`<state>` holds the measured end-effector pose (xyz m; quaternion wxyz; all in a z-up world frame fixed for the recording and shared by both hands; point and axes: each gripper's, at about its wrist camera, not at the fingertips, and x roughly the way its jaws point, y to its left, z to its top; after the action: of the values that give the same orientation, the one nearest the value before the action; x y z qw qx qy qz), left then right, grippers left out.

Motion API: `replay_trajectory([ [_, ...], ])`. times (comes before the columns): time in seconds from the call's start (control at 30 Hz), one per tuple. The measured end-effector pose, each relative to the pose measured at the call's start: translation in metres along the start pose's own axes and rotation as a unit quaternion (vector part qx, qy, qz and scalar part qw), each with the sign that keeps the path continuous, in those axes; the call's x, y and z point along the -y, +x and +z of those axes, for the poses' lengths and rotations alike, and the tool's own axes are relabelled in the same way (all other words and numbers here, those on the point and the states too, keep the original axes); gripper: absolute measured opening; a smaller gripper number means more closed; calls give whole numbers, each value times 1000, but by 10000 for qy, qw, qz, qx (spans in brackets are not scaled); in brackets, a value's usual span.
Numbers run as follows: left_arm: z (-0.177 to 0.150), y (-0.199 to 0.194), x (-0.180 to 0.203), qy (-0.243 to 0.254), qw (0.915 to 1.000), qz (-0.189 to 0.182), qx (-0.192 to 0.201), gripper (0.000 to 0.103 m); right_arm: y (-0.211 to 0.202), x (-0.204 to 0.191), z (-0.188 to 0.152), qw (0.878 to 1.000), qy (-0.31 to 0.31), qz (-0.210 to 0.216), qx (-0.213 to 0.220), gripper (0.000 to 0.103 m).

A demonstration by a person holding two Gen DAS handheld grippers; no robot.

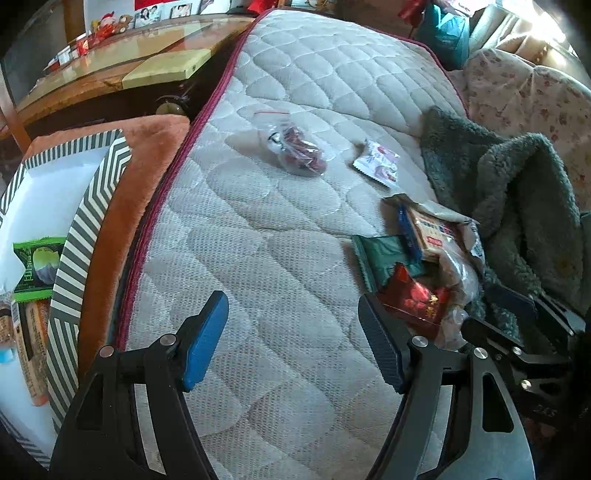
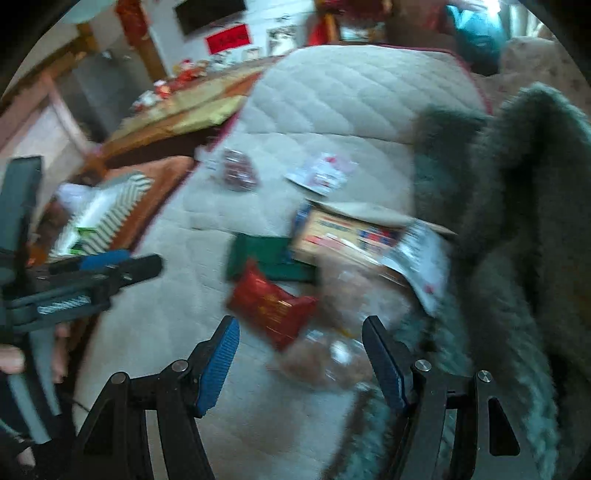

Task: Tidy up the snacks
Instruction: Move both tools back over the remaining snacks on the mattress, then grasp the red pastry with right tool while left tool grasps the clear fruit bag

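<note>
Home bedroom: quilted mattress, fleece blanket, family photos.

I see a quilted beige mattress edged in maroon piping. A green fleece blanket is heaped at its right side, floral bedding behind it. Left, a wooden table with a glass top. Strong daylight enters top right. The right view is blurred.

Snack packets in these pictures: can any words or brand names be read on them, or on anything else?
No text can be read for sure.
green packet: white lettering, too small to read.
red packet: gold characters, blurred.
tan box: print too small.
red wall sign: blurred.
</note>
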<state>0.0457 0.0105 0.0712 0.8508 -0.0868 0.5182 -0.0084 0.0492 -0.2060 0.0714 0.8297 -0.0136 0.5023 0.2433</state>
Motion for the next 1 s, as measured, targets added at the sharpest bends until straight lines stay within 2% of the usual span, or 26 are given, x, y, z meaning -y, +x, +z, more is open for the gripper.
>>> replay_trajectory([
  [0.13,1,-1,-12,-53,10000,77,-7,73,20,-19,12,9979,-598,150,-196,67],
  [0.23,3,-2,-22,-117,9998,127,-18,73,33,-39,14,9920,-1216,202,-273,67],
  [0.33,6,-1,-29,-156,9998,144,-20,73,55,-46,12,9823,-1810,86,-473,67],
  [0.43,9,-1,-32,-167,9997,152,-12,73,73,-40,12,9756,-2079,-202,-683,58],
  [0.47,10,0,-33,-173,9997,151,-10,73,76,-37,12,9759,-2059,-130,-705,56],
  [0.53,12,2,-33,-189,9997,134,-22,73,78,-33,12,9766,-2040,39,-687,41],
  [0.6,16,4,-34,-213,9997,122,-35,73,81,-36,10,9760,-2050,146,-715,34],
  [0.87,60,19,-35,-336,9992,-219,66,73,66,-33,1,9912,-1094,505,-542,33],
  [1.0,90,35,-32,-301,9990,-302,158,73,67,-29,0,9934,-826,590,-537,33],
])
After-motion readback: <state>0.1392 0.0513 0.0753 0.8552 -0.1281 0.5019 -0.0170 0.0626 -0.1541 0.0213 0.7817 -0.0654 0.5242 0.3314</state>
